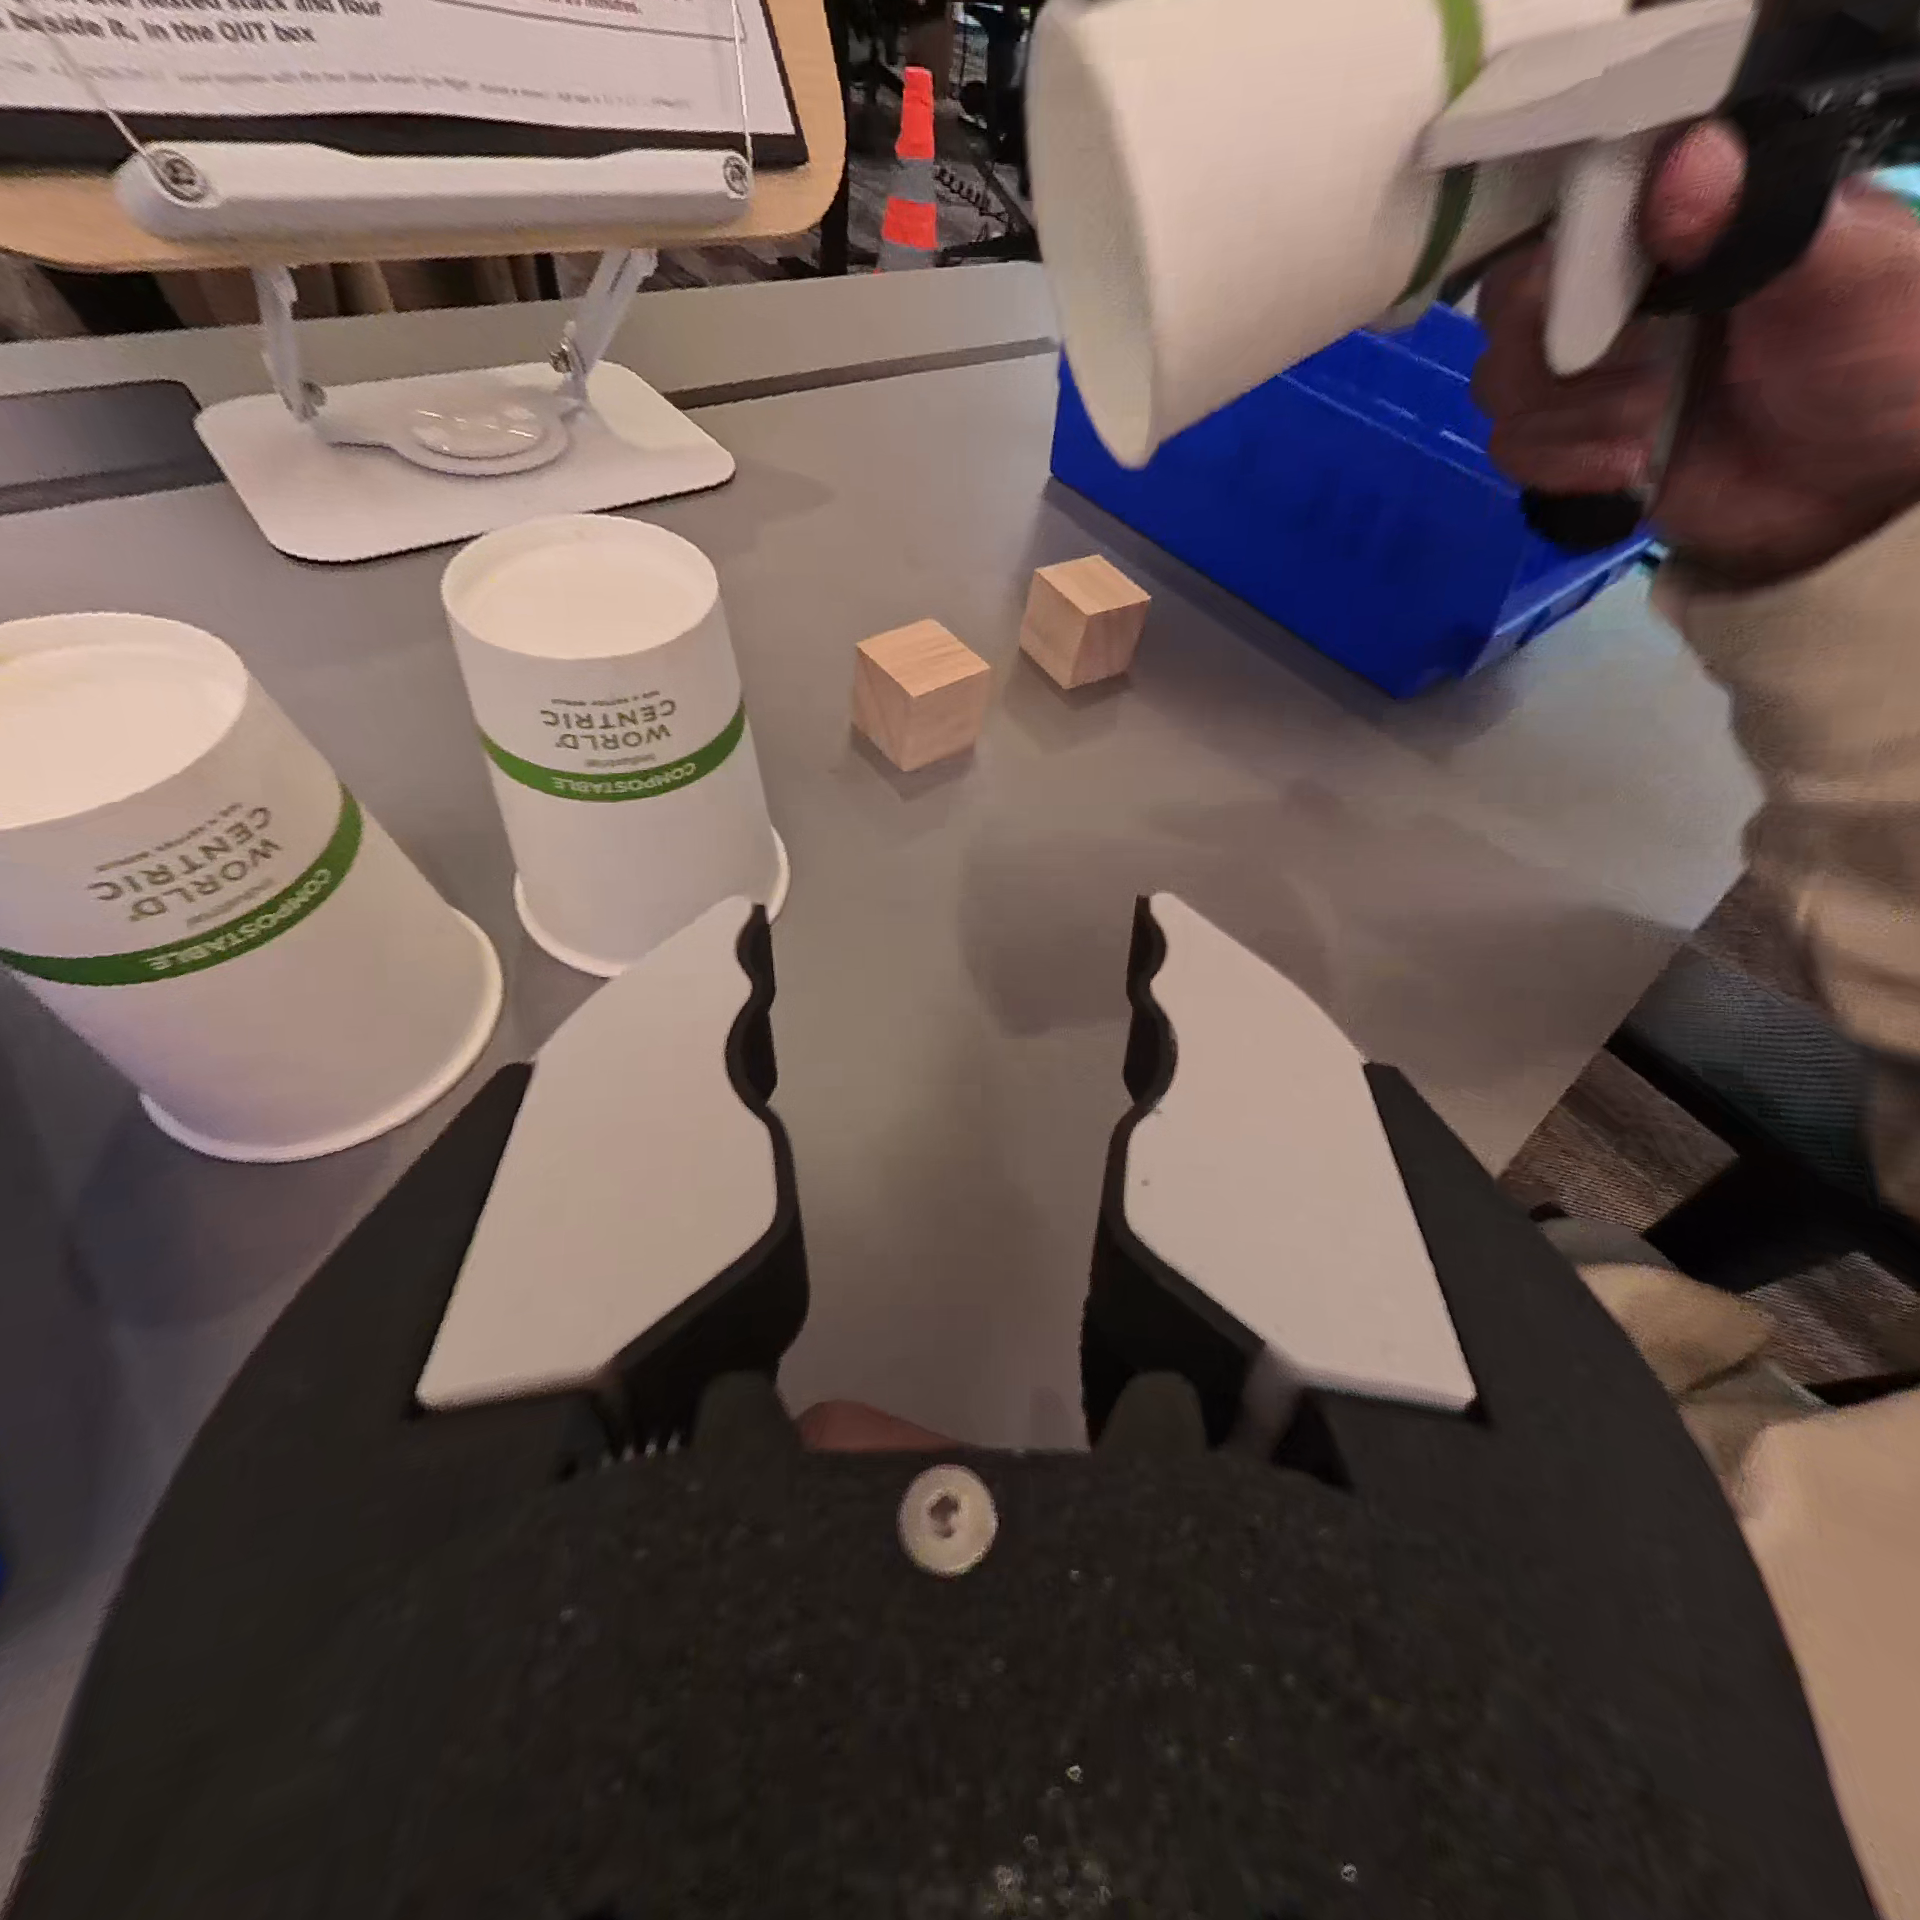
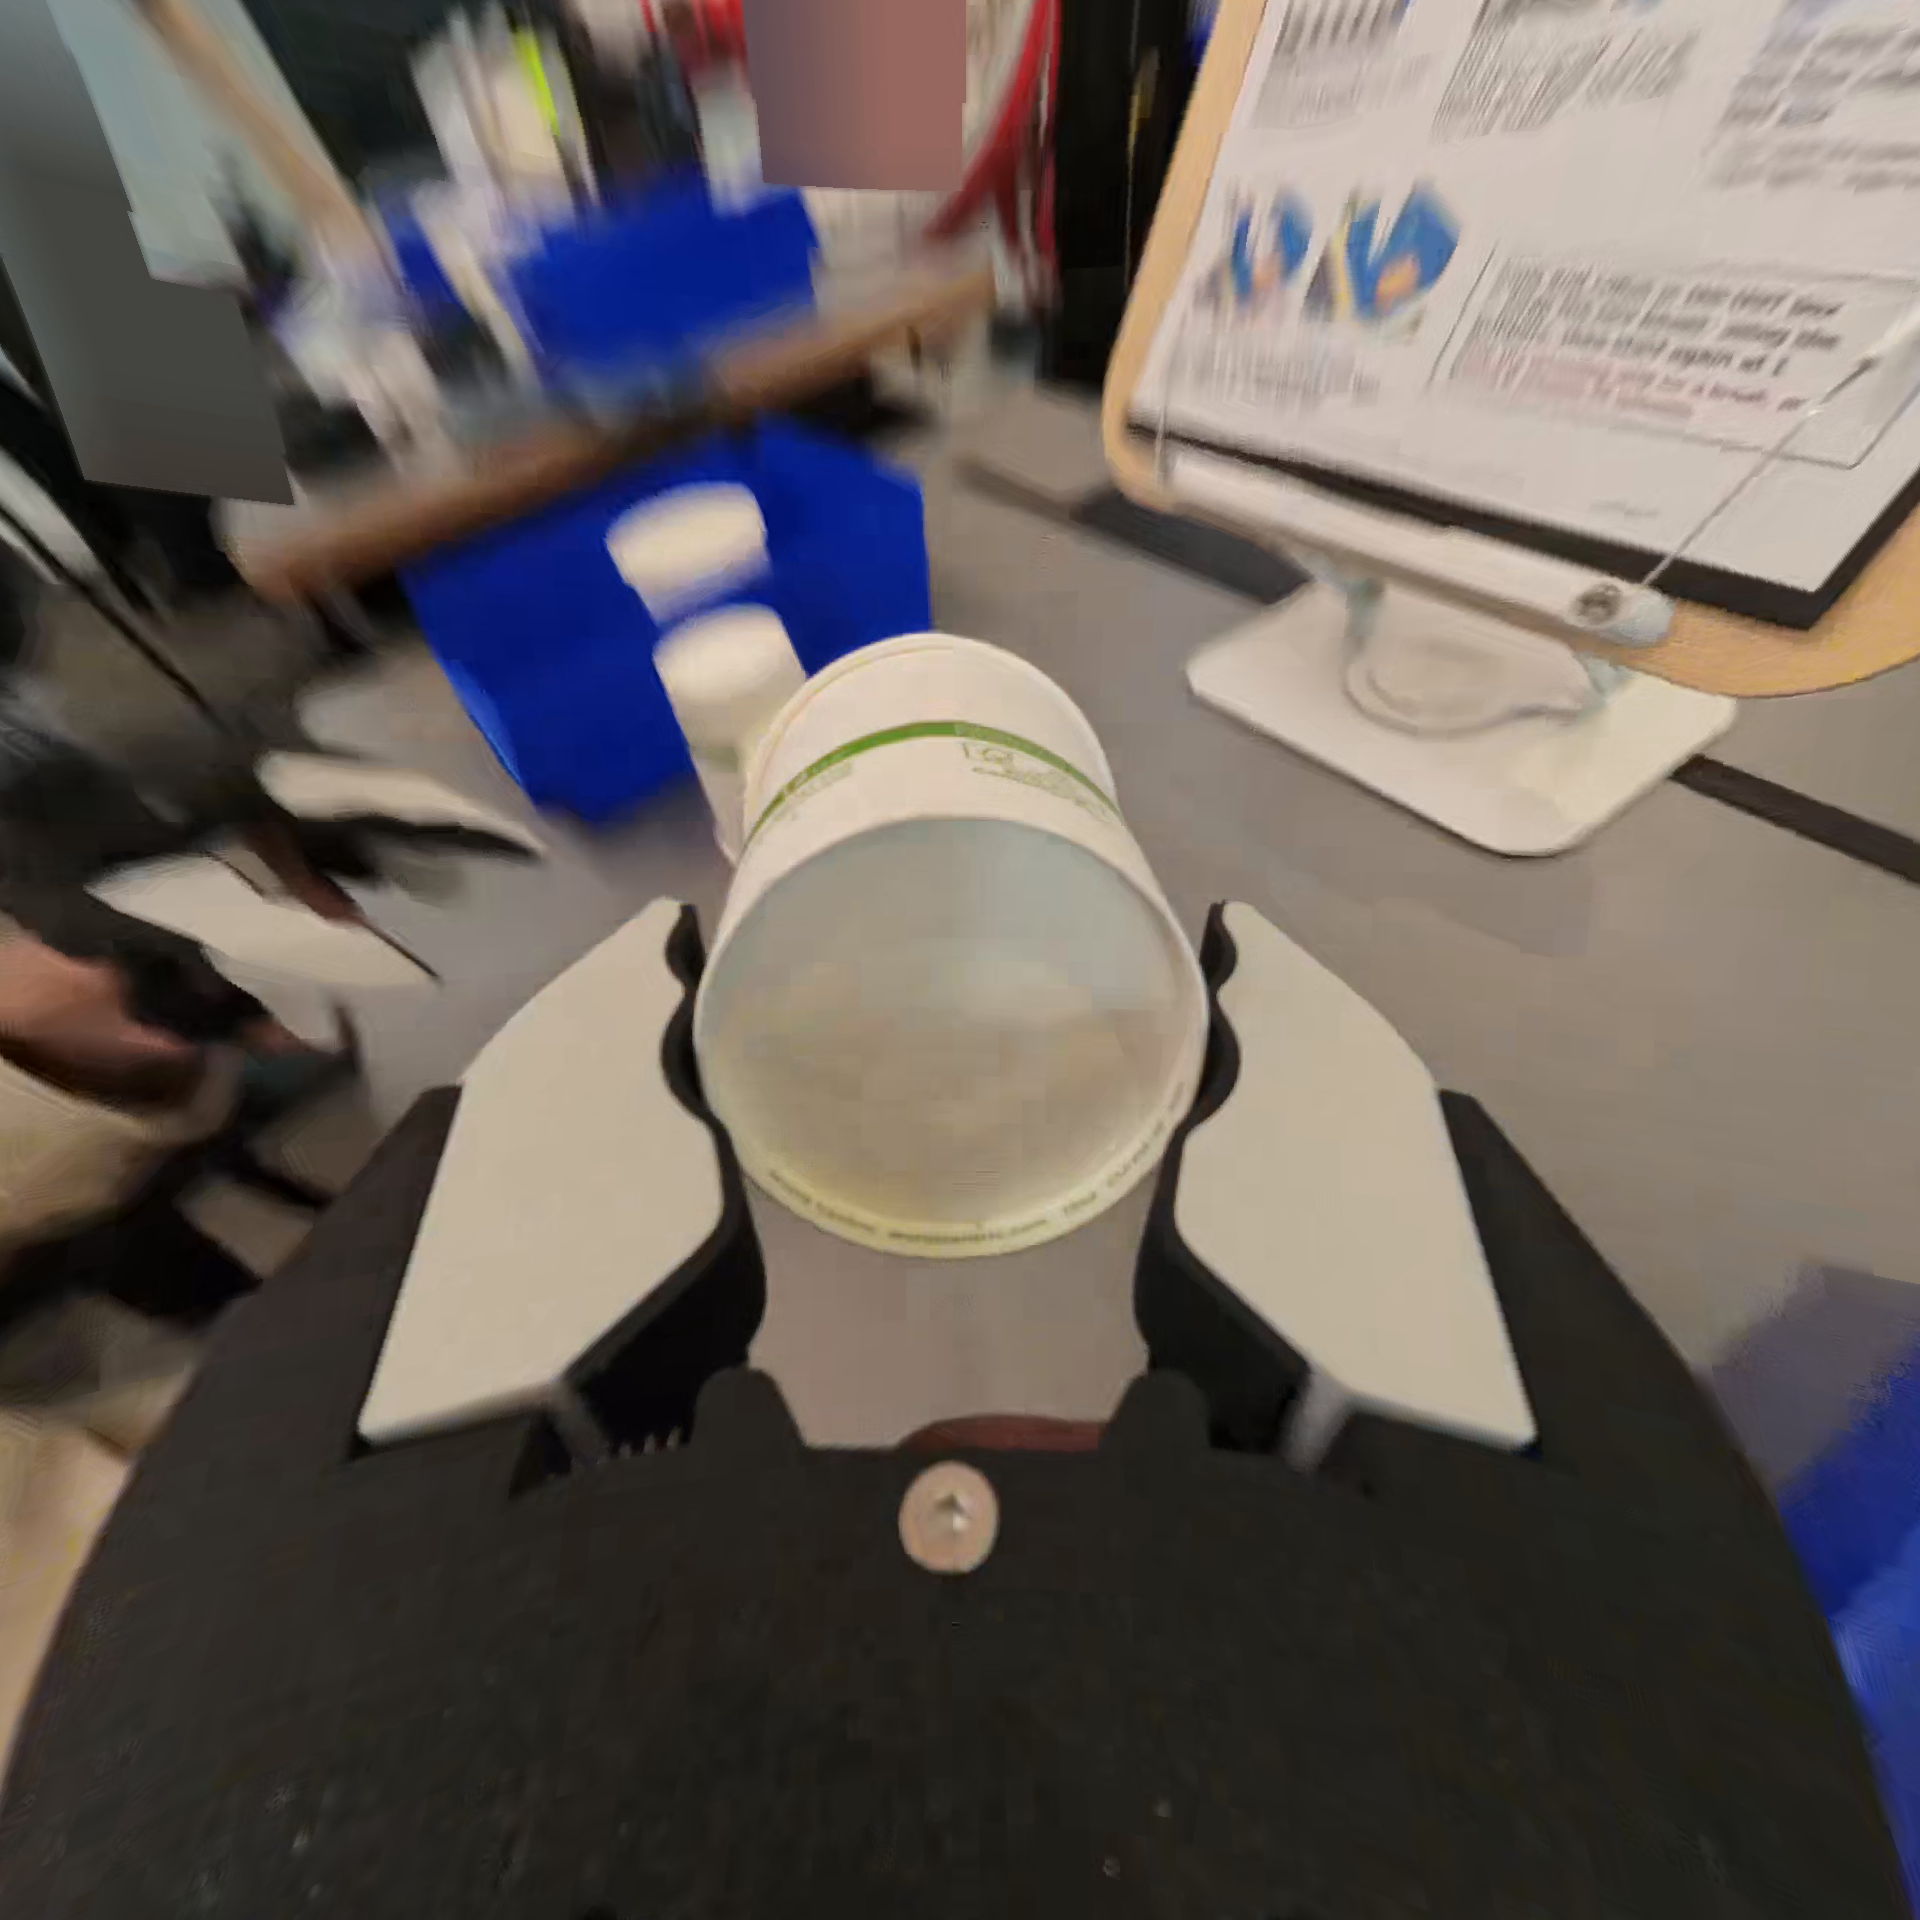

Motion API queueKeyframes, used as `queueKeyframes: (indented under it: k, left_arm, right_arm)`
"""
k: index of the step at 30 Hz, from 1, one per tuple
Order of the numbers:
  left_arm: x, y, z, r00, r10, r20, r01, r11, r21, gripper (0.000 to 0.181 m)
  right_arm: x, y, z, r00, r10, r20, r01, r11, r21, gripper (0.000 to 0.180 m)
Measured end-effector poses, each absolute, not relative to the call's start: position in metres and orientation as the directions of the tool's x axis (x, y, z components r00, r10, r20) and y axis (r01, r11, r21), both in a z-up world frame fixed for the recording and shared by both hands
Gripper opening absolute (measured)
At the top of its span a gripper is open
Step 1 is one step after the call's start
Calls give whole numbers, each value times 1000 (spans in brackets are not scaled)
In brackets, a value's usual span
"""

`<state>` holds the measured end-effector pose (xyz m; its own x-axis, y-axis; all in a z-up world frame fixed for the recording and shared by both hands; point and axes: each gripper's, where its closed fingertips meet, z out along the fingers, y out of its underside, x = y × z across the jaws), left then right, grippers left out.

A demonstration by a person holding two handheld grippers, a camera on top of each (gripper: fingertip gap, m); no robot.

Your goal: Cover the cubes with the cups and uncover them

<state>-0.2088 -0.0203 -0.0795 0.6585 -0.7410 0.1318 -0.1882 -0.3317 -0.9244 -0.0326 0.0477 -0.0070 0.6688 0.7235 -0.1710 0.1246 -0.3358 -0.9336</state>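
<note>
Two wooden cubes (image 1: 921, 694) (image 1: 1084, 620) sit bare on the grey table (image 1: 1247, 831). Two white paper cups with green bands stand upside down at the left (image 1: 613, 738) (image 1: 218, 894); what is under them is hidden. My left gripper (image 1: 951, 935) is open and empty, low over the table in front of the cubes. My right gripper (image 2: 948, 935) is shut on a third white cup (image 2: 935, 935), held in the air on its side. In the left wrist view that cup (image 1: 1236, 208) hangs above and right of the cubes, mouth down-left.
A blue bin (image 1: 1340, 509) stands just right of the cubes; it also shows in the right wrist view (image 2: 561, 644), blurred. A document stand on a white base (image 1: 468, 457) is at the back. The table edge runs at the right. An orange cone (image 1: 914, 177) stands beyond.
</note>
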Motion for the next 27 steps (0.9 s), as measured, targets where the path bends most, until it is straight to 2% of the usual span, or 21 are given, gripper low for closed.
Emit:
queueKeyframes:
  k: [3,6,8,12,15,21,24,27]
  left_arm:
    - [-216,-16,-86,698,-714,47,-244,-299,-922,65]
    - [-223,-15,-91,718,-696,-12,-285,-279,-917,65]
    - [-224,-16,-93,713,-701,22,-269,-303,-914,65]
    - [-228,-17,-96,703,-706,82,-243,-347,-906,64]
    - [-230,-16,-100,704,-704,92,-243,-361,-900,63]
    - [-228,-19,-100,694,-716,74,-264,-349,-899,63]
    - [-227,-20,-103,693,-718,57,-284,-345,-895,64]
    - [-226,-19,-106,698,-713,64,-285,-358,-889,68]
  right_arm:
    - [-39,72,-29,630,776,11,491,-388,-780,90]
    - [-50,89,-60,503,856,119,756,-368,-541,90]
    - [-55,96,-81,430,892,139,851,-350,-390,90]
    - [-70,102,-105,332,937,112,925,-301,-230,90]
    - [-75,104,-118,293,951,102,948,-274,-163,90]
    - [-77,107,-132,270,959,90,958,-259,-120,90]
    - [-78,103,-136,272,960,59,956,-263,-128,91]
    - [-79,106,-138,256,962,95,959,-240,-153,99]
